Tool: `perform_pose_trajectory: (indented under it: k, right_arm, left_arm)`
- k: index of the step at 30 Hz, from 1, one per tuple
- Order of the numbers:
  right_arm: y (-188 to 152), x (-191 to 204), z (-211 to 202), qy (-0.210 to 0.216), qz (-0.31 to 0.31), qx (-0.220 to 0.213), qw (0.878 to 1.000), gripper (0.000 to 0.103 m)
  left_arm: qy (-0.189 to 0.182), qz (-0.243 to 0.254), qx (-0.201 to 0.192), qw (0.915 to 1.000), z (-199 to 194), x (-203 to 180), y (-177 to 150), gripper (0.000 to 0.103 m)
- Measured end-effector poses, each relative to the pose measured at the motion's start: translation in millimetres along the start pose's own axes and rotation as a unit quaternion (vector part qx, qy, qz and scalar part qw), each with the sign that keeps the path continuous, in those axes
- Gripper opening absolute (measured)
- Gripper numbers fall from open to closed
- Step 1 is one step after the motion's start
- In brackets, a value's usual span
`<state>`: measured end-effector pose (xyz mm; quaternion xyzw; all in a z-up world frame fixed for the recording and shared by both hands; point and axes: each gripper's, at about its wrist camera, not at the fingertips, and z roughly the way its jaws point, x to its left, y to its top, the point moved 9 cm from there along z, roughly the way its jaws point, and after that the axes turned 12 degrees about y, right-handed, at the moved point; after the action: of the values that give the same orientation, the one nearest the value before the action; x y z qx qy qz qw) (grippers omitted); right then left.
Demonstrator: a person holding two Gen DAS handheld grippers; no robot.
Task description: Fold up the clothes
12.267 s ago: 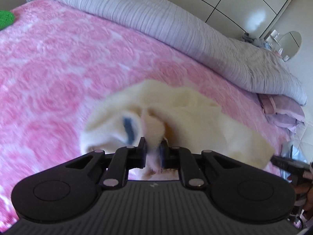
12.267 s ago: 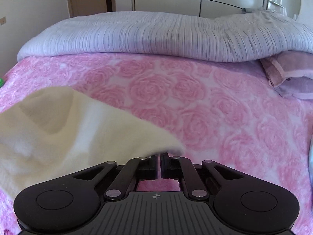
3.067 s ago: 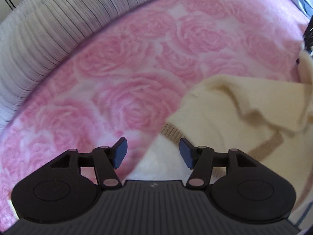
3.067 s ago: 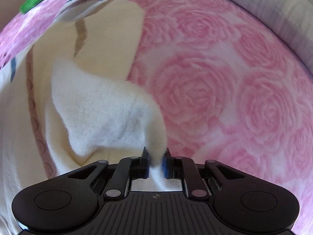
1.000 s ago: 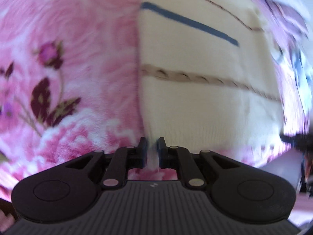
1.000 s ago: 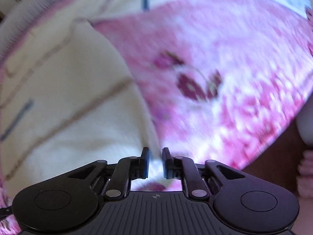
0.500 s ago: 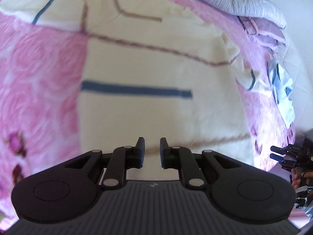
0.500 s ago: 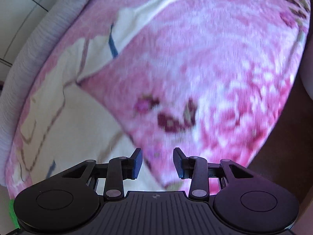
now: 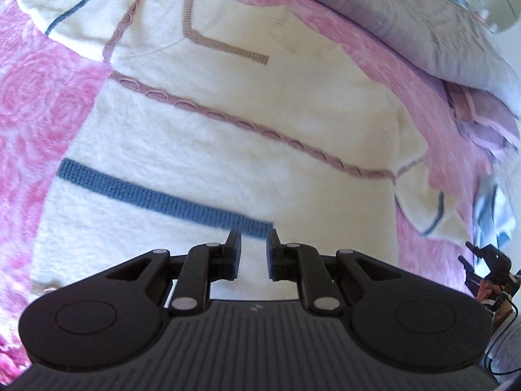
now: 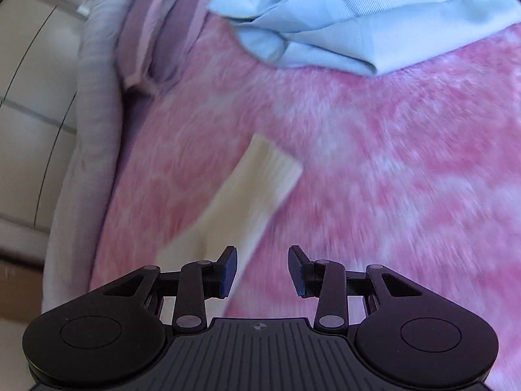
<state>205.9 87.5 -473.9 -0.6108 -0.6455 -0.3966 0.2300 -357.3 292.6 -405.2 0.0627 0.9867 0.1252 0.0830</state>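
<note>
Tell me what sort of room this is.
Most likely a bedroom. A cream sweater lies spread on a bed with a pink rose-patterned blanket, a grey quilt bunched along its far side, and white cupboard doors behind.

Each hand-held gripper is matte black with ribbed base, silver pivot screws (blue-padded fingers).

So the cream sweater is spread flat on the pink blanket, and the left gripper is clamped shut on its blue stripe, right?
Not quite. The cream sweater does lie spread flat on the pink blanket, but the left gripper is not clamped on the blue stripe. The left wrist view shows its jaws apart with a clear gap, holding nothing, just over the stripe's end.
</note>
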Motion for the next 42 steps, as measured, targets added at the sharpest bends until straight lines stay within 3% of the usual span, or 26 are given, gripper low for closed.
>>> perform_pose_trajectory:
  k: [2,4,6,8,11,14,15,16,18,19,22,25,27,35,42]
  right_arm:
    - [11,-9,22,-0.005,0.017,0.0,1.0,0.038]
    - [14,-5,37,-0.013,-0.004,0.011,1.0,0.009]
    - [18,13,38,-0.016,-0.068,0.014,0.997,0.008]
    - [35,31,17,-0.001,-0.102,-0.031,0.994,0.008]
    - [66,7,-23,-0.048,-0.064,-0.113,0.99,0.009]
    - [57,-40,-15,-0.124,-0.017,-0.038,0.991,0.018]
    - [55,-41,-17,-0.133,-0.021,-0.038,0.99,0.025]
    - [54,-37,-21,-0.136,-0.032,-0.05,0.989,0.039]
    - [53,-27,-33,-0.163,-0.042,-0.083,0.982,0.056]
    - [52,-20,-42,-0.172,-0.045,-0.106,0.978,0.056]
    - [37,-3,-58,-0.158,-0.029,-0.114,0.98,0.057]
    - [1,25,-52,-0.098,-0.008,-0.04,0.994,0.057]
    - [-30,40,-54,-0.092,-0.03,-0.003,0.995,0.057]
    - [-147,77,-31,-0.1,-0.054,0.041,0.993,0.057]
    - [-238,140,11,-0.073,-0.097,0.083,0.989,0.057]
  left_arm:
    - [0.008,-0.011,-0.003,0.9999,3,-1,7,0.011]
    - [0.021,-0.016,-0.005,0.9996,3,2,13,0.011]
    - [0.032,-0.021,-0.01,0.9992,0,6,20,0.011]
    - [0.034,-0.027,-0.017,0.9989,-6,12,25,0.011]
    - [0.041,-0.036,-0.02,0.9983,-9,24,28,0.011]
    - [0.047,-0.049,-0.014,0.9976,-3,41,29,0.011]
    - [0.049,-0.054,-0.012,0.9973,-1,46,30,0.012]
    - [0.05,-0.058,-0.01,0.997,1,52,30,0.015]
    - [0.055,-0.06,-0.013,0.9966,3,68,35,0.018]
    - [0.057,-0.06,-0.015,0.9965,4,77,39,0.02]
    - [0.059,-0.069,-0.027,0.9955,5,110,57,0.029]
    - [0.061,-0.086,-0.042,0.9936,7,157,84,0.029]
    - [0.065,-0.101,-0.055,0.9913,10,194,107,0.03]
    - [0.077,-0.206,-0.092,0.9712,42,343,209,0.034]
    - [0.078,-0.303,-0.112,0.9432,97,404,289,0.034]
